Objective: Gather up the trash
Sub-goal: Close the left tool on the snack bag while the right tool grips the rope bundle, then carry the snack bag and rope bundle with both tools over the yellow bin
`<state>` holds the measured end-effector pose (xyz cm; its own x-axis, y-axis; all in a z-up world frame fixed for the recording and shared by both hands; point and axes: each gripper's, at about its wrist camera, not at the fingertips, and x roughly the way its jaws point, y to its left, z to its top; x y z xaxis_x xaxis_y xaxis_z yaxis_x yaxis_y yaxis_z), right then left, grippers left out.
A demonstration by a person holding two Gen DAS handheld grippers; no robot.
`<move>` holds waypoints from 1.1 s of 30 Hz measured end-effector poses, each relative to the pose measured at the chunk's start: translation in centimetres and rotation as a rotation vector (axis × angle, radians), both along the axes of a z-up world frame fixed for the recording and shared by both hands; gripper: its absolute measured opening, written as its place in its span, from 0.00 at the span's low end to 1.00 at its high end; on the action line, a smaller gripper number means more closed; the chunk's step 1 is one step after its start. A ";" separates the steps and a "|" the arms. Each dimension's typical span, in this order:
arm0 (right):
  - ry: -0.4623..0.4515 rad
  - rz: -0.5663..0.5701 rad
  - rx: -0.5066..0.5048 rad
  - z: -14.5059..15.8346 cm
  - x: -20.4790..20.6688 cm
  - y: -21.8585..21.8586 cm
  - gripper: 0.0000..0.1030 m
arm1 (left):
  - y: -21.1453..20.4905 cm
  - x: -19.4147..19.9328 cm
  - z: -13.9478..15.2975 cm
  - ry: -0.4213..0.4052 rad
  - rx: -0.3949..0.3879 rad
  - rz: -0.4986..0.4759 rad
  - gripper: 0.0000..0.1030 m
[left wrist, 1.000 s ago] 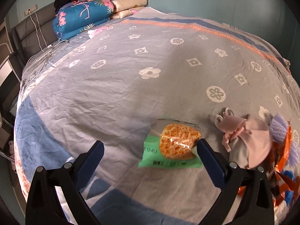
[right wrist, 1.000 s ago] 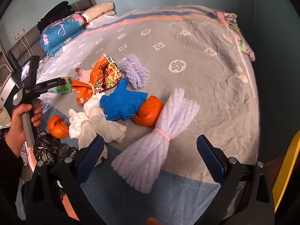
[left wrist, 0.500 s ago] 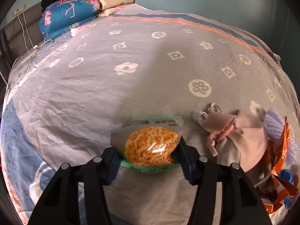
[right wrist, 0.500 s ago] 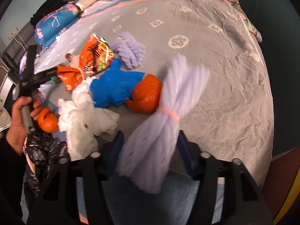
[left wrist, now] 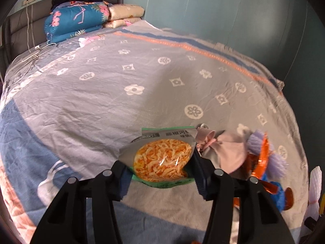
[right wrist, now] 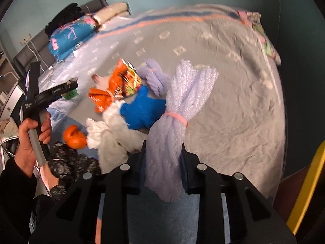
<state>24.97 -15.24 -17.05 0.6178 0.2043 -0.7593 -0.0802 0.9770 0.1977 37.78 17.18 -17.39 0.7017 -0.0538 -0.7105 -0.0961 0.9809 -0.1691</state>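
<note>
My left gripper (left wrist: 160, 175) is shut on a green and silver snack packet (left wrist: 162, 159) with an orange window, lifted just off the bedspread (left wrist: 101, 101). My right gripper (right wrist: 163, 163) is shut on a lilac foam net bundle (right wrist: 178, 109) tied with a pink band, held up over the bed. On the bed lie an orange snack bag (right wrist: 119, 83), a blue glove (right wrist: 144, 109), white crumpled tissue (right wrist: 113, 130), an orange peel (right wrist: 74, 136) and a second lilac foam net (right wrist: 154, 75). The left gripper also shows in the right wrist view (right wrist: 70, 85), with the packet.
A pink cloth (left wrist: 221, 150) lies right of the packet. A black bag (right wrist: 71, 162) sits at the bed's near edge by the person's hand. Folded quilts and pillows (left wrist: 81, 20) are stacked at the headboard. A yellow object (right wrist: 304, 185) stands at the right.
Both grippers have closed: the left on the snack packet, the right on the lilac foam bundle. Both items have been lifted off the bed.
</note>
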 end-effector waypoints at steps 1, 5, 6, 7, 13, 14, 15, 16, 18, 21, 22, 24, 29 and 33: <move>-0.014 0.005 0.000 0.6 -0.5 0.0 0.26 | 0.1 -0.9 0.8 -0.018 -0.002 0.005 0.48; -0.061 0.028 -0.003 2.5 -2.2 0.2 0.26 | 0.5 -3.6 3.3 -0.075 -0.004 0.022 0.48; -0.071 0.033 -0.003 2.9 -2.6 0.3 0.26 | 0.7 -4.3 4.1 -0.091 0.003 0.031 0.48; -0.085 0.040 -0.002 3.5 -3.0 0.5 0.26 | 0.8 -4.8 4.7 -0.102 0.010 0.037 0.48; -0.172 0.082 0.002 6.9 -5.1 1.1 0.26 | 2.0 -8.6 9.3 -0.184 0.016 0.079 0.48; -0.182 0.085 0.000 7.3 -5.4 1.1 0.26 | 2.0 -9.3 10.1 -0.198 0.020 0.085 0.48; -0.196 0.091 -0.002 7.9 -5.8 1.2 0.26 | 1.9 -9.9 10.7 -0.211 0.025 0.087 0.48; -0.206 0.100 -0.001 8.5 -6.2 1.2 0.26 | 1.7 -10.8 11.7 -0.228 0.027 0.085 0.48; -0.223 0.106 -0.001 9.3 -6.9 1.1 0.26 | 1.2 -12.2 12.9 -0.252 0.027 0.090 0.48; -0.249 0.108 -0.008 10.7 -8.0 0.6 0.26 | 0.1 -13.9 14.4 -0.278 0.022 0.079 0.48; -0.255 0.112 -0.008 11.1 -8.4 0.4 0.26 | -0.5 -14.7 14.9 -0.288 0.022 0.073 0.48; -0.270 0.110 -0.006 11.7 -9.2 -0.1 0.26 | -1.7 -16.0 15.8 -0.308 0.008 0.045 0.48; -0.300 0.096 0.002 13.5 -11.1 -1.9 0.26 | -5.1 -18.5 17.2 -0.325 -0.018 -0.021 0.48; -0.332 0.074 0.005 14.6 -12.6 -3.6 0.26 | -8.0 -20.1 17.9 -0.352 -0.030 -0.072 0.48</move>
<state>12.37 -18.89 -2.42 0.8147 0.2611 -0.5178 -0.2120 0.9652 0.1530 17.64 9.22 0.54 0.8969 -0.1296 -0.4228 0.0429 0.9771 -0.2085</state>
